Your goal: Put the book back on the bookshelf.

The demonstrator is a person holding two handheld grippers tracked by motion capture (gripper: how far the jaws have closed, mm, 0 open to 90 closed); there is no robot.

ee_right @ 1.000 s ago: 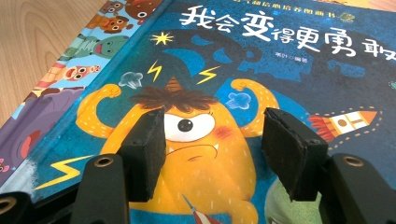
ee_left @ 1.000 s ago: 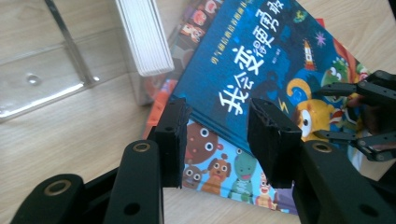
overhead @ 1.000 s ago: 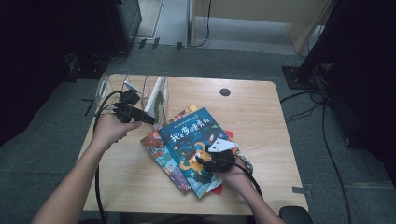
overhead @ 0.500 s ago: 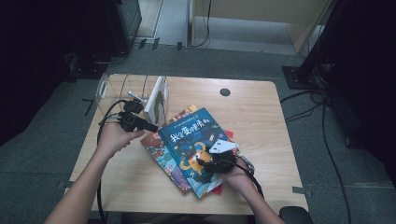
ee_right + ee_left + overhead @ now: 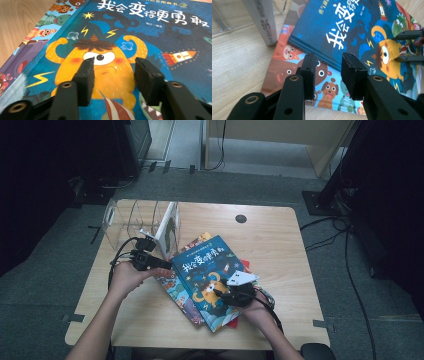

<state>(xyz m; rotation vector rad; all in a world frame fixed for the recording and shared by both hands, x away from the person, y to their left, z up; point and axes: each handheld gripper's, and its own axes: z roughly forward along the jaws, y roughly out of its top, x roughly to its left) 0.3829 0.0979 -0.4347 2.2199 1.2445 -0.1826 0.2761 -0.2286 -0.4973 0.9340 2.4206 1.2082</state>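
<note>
A blue picture book (image 5: 205,265) with a yellow monster on its cover tops a fanned stack on the wooden table (image 5: 280,235). Under it lies a book with cartoon animals (image 5: 172,285). My left gripper (image 5: 162,265) is low at the stack's left side. Its jaws have been closing and stand apart, and through the left gripper (image 5: 328,62) gap I see the blue book (image 5: 352,30) spine edge, not pinched. My right gripper (image 5: 222,295) hovers over the monster. Its jaws have just been closing, and the right gripper (image 5: 113,62) has only the cover (image 5: 150,30) behind it.
A clear book rack (image 5: 125,217) stands at the table's back left with a white book (image 5: 167,227) upright at its right end. A round cable hole (image 5: 241,218) is at the back middle. A red book (image 5: 232,322) peeks out under the stack.
My left hand has come down from beside the rack to the left edge of the book stack. The right hand has stayed over the blue book.
</note>
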